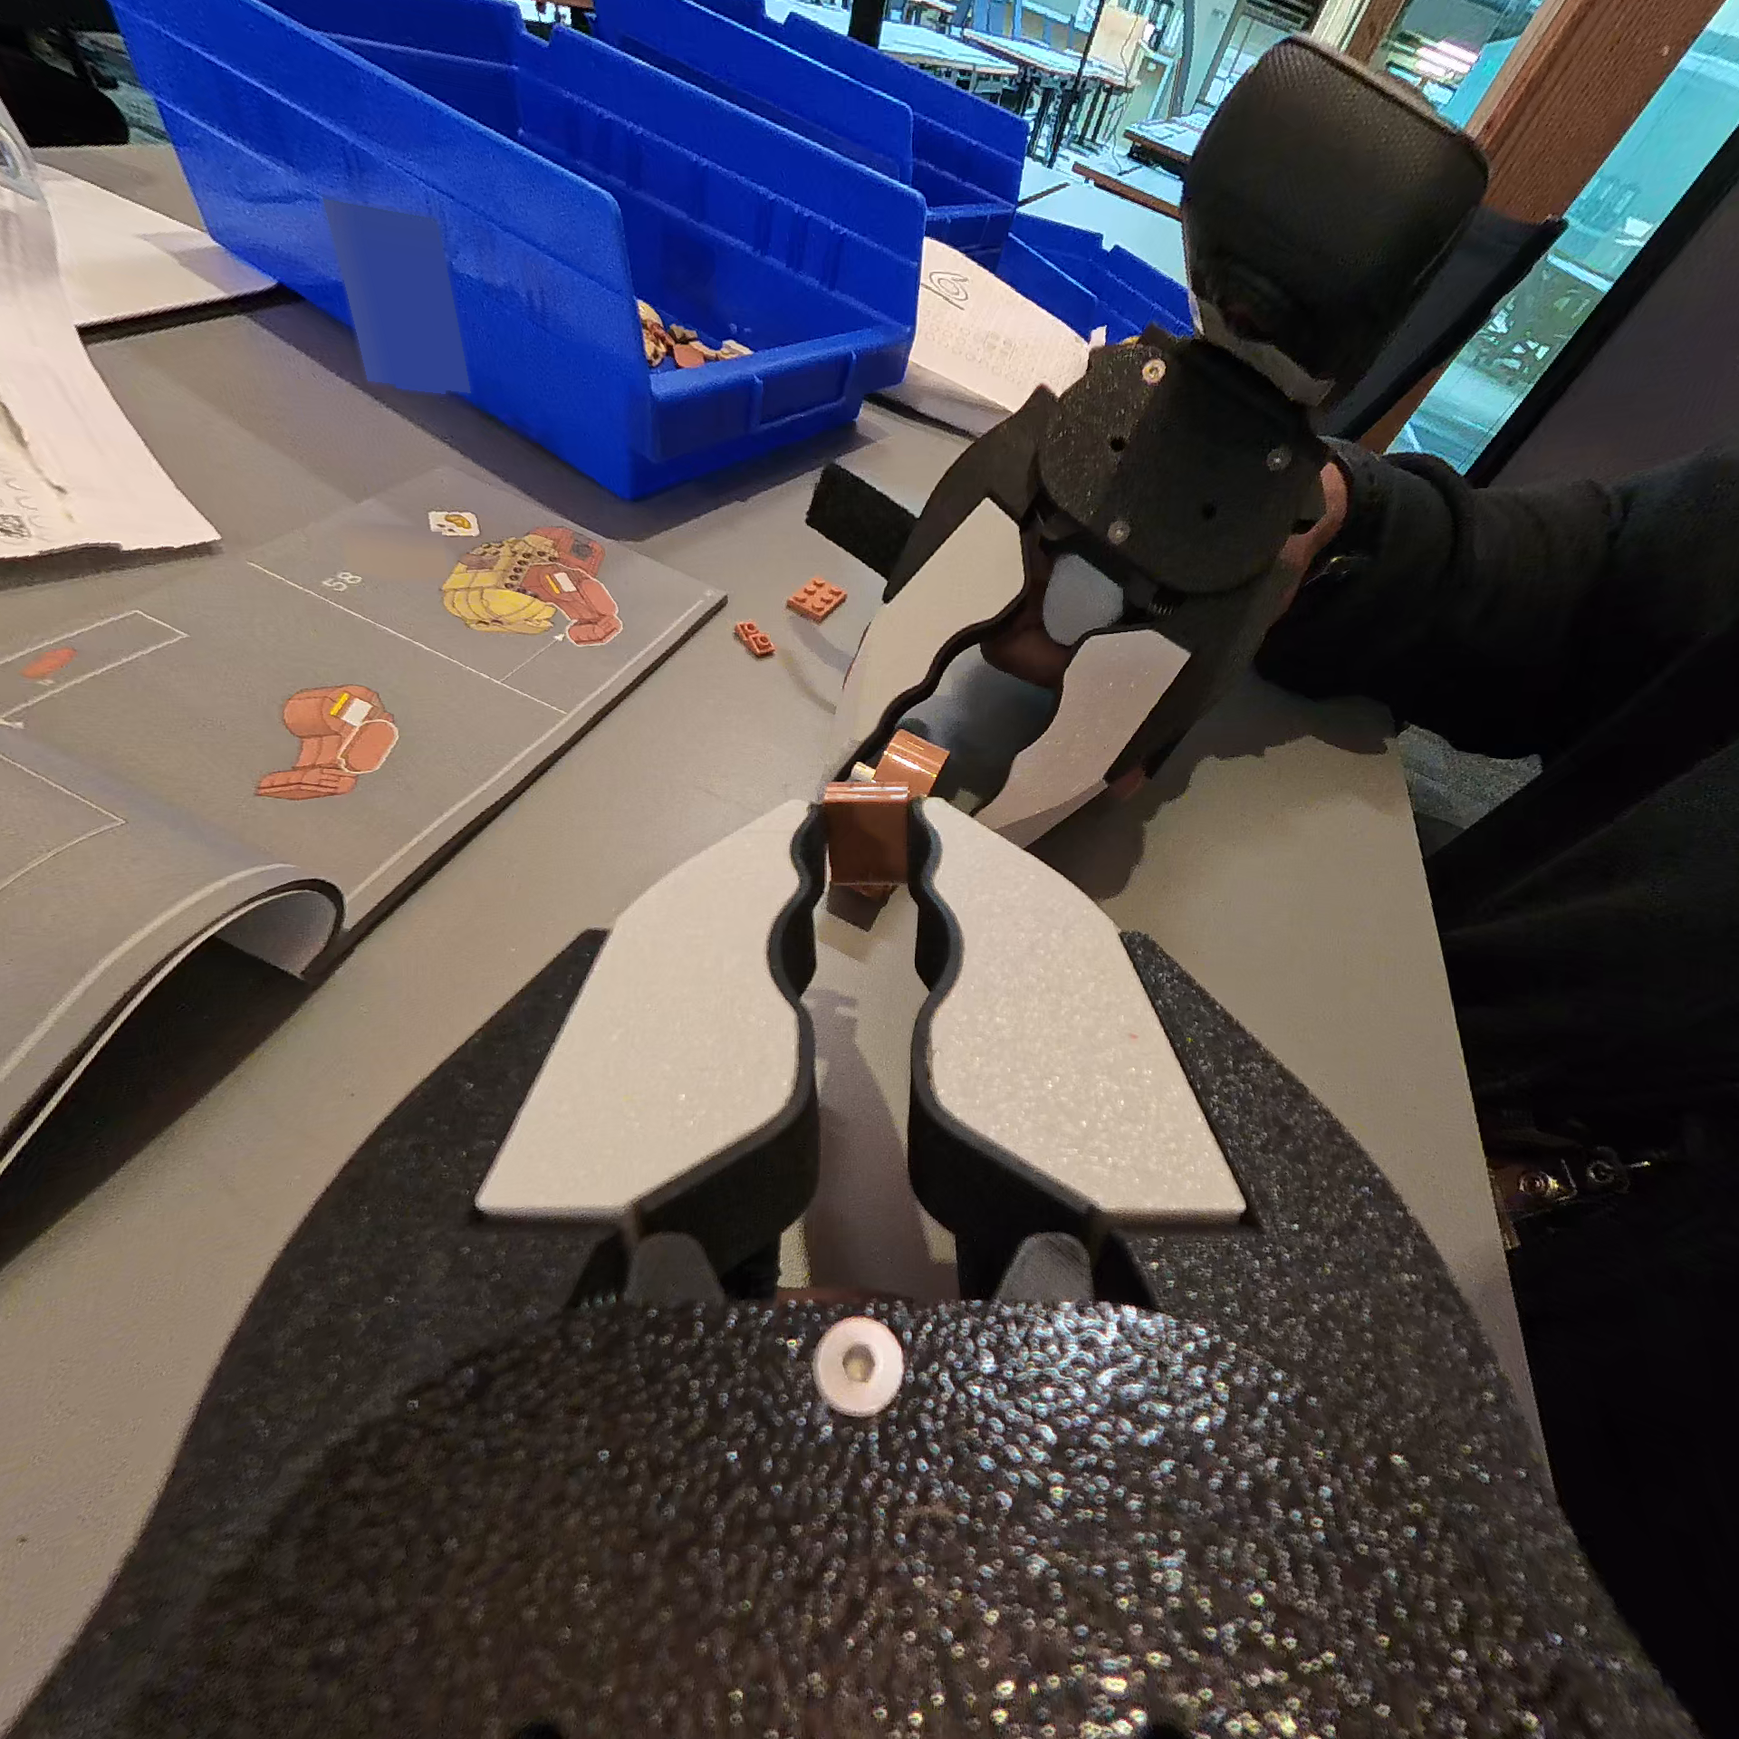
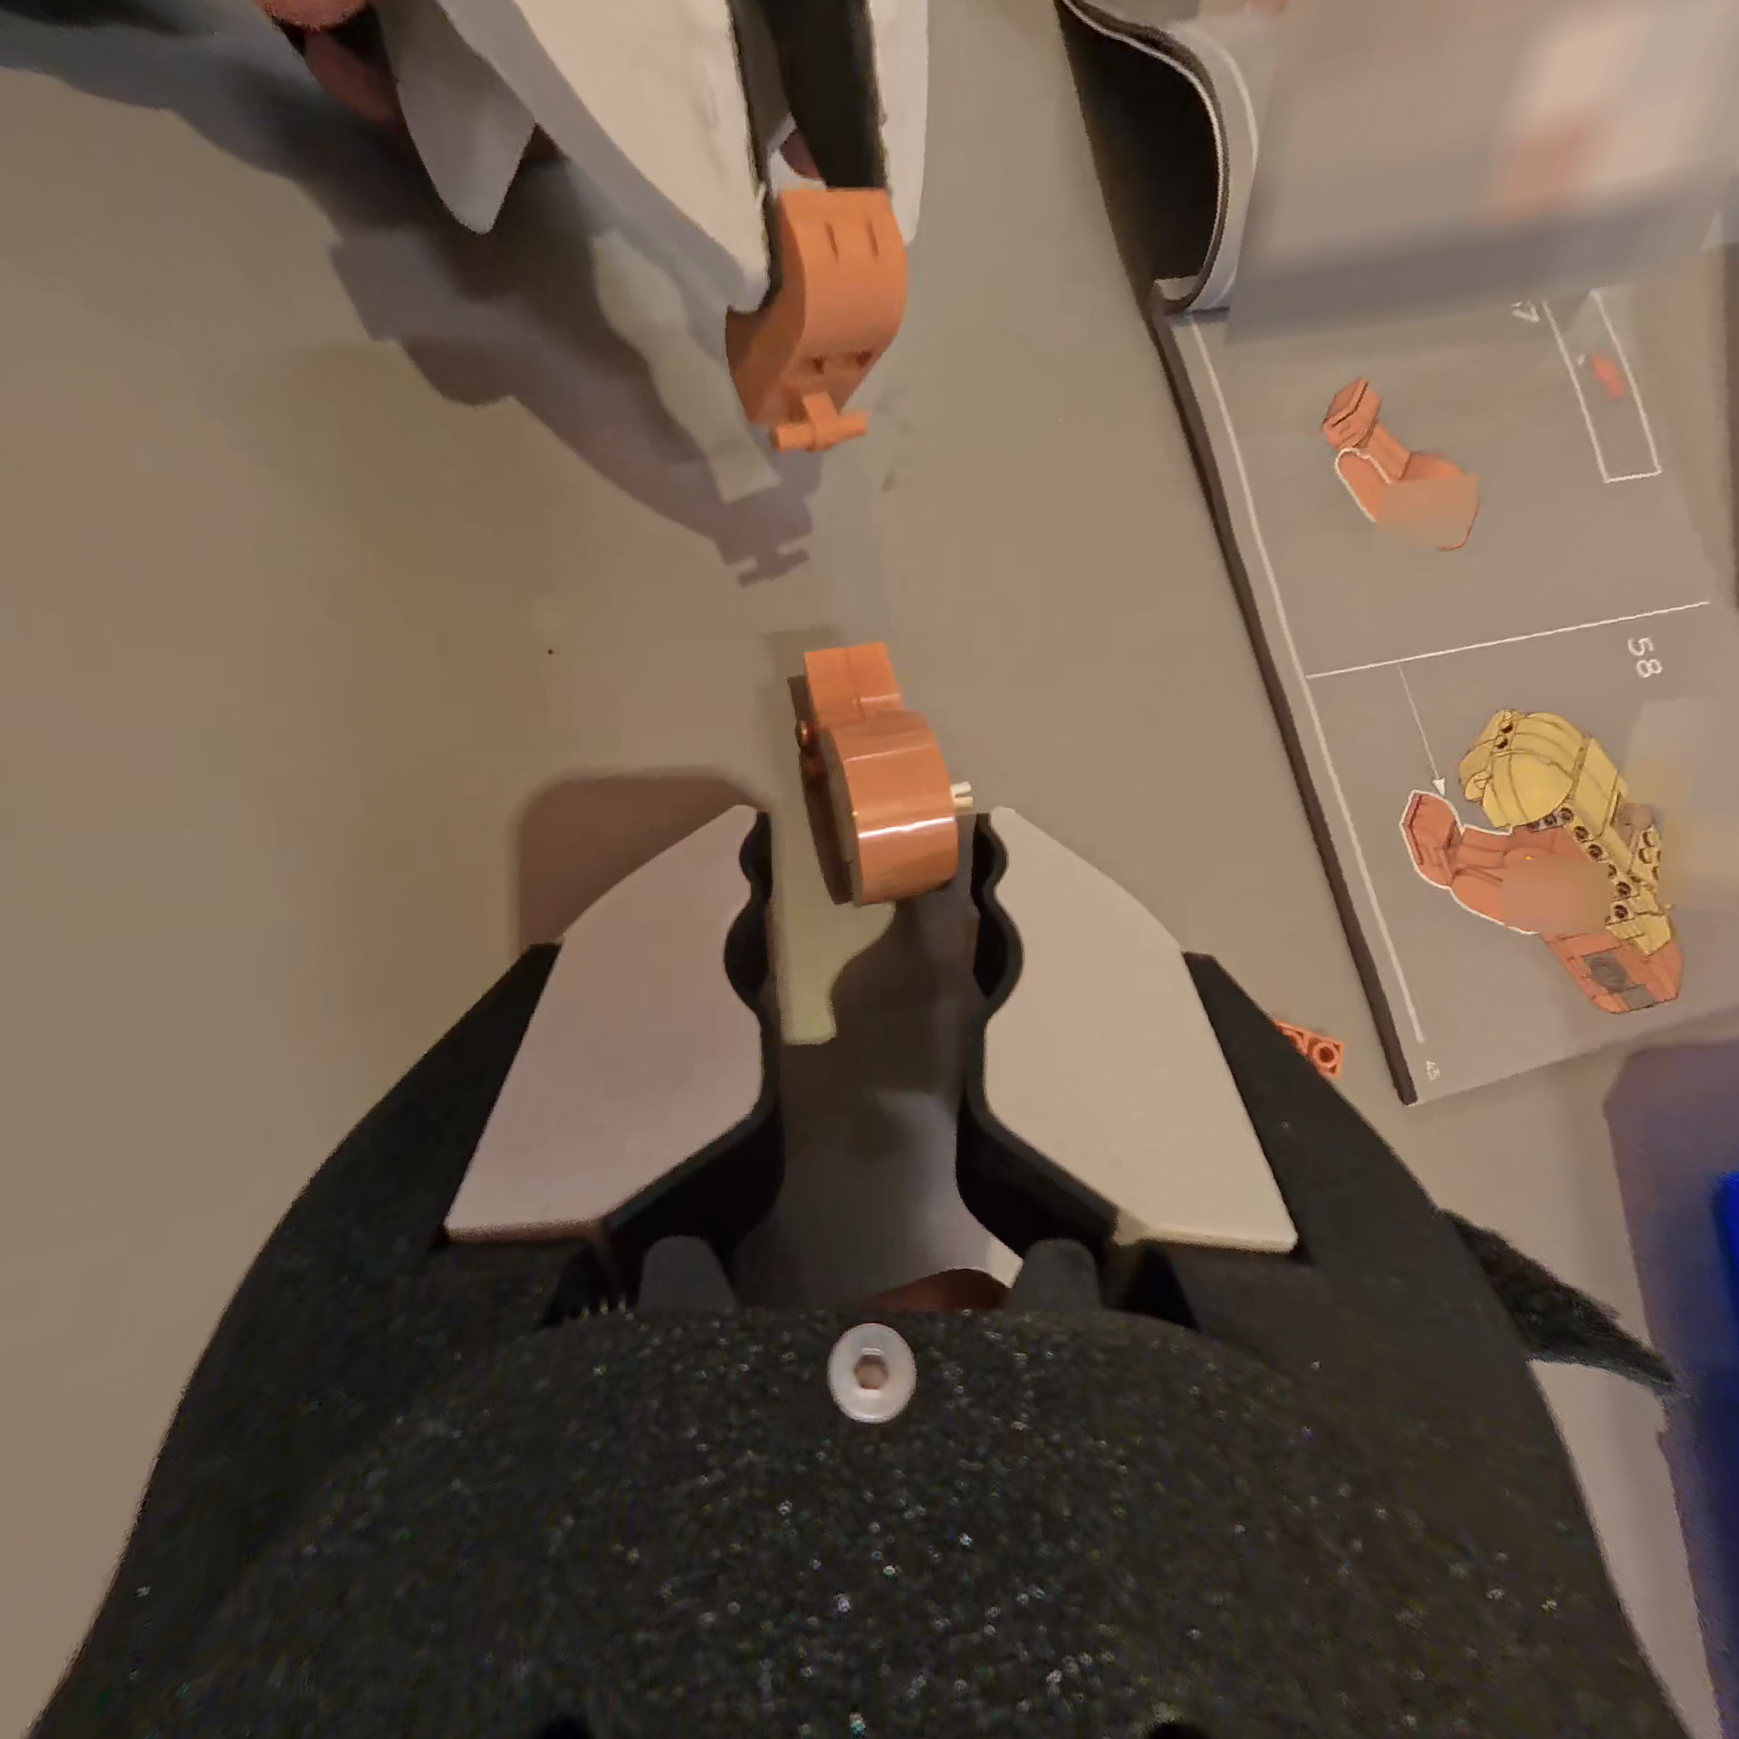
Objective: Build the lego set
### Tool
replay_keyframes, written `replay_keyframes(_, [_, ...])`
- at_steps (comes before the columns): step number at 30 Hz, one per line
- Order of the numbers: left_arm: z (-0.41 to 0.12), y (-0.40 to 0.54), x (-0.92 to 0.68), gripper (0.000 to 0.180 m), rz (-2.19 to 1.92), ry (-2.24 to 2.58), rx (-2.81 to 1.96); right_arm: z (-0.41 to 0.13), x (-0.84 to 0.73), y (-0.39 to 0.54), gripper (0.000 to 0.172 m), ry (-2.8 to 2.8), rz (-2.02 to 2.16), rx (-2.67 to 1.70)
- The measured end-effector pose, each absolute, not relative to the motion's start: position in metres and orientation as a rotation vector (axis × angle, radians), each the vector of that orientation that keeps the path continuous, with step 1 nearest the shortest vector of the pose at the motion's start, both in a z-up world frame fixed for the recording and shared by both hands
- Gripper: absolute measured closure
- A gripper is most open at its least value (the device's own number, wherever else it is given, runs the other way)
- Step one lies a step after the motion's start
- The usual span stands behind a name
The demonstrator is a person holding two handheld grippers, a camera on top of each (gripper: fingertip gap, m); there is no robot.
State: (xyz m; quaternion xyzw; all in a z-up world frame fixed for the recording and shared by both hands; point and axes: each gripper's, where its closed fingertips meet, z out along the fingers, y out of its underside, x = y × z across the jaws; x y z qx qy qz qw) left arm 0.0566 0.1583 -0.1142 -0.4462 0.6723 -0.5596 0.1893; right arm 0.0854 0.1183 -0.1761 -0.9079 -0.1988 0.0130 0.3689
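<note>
In the left wrist view my left gripper (image 1: 866, 819) is shut on a small brown brick assembly (image 1: 861, 842) and holds it just above the grey table (image 1: 659, 847). The right wrist view shows the same gripper (image 2: 809, 235) at the top with that assembly (image 2: 819, 301), a pin sticking out below it. My right gripper (image 2: 870, 833) is open. A second brown assembly with a rounded end (image 2: 880, 800) sits between its fingers, with a clear gap to the left pad (image 2: 753, 866). In the left wrist view this piece (image 1: 908, 762) shows just beyond my left fingertips, inside the open right gripper (image 1: 941, 781).
An open instruction booklet (image 1: 376, 678) lies left of the grippers; it is also in the right wrist view (image 2: 1506, 659). Two small brown plates (image 1: 817, 598) (image 1: 755, 638) lie beside it. Blue bins (image 1: 565, 282) stand behind. The table edge (image 1: 1411, 847) and a person's sleeve (image 1: 1506, 583) are on the right. Tip to tip, the grippers are about 8 cm apart.
</note>
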Motion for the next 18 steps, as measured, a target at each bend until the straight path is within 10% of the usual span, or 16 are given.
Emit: replay_keyframes(18, [-0.09, 0.154, 0.057, 0.165, -1.731, 1.796, -1.085, -0.131, 0.081, 0.132, 0.14, -0.27, 0.376, -2.037])
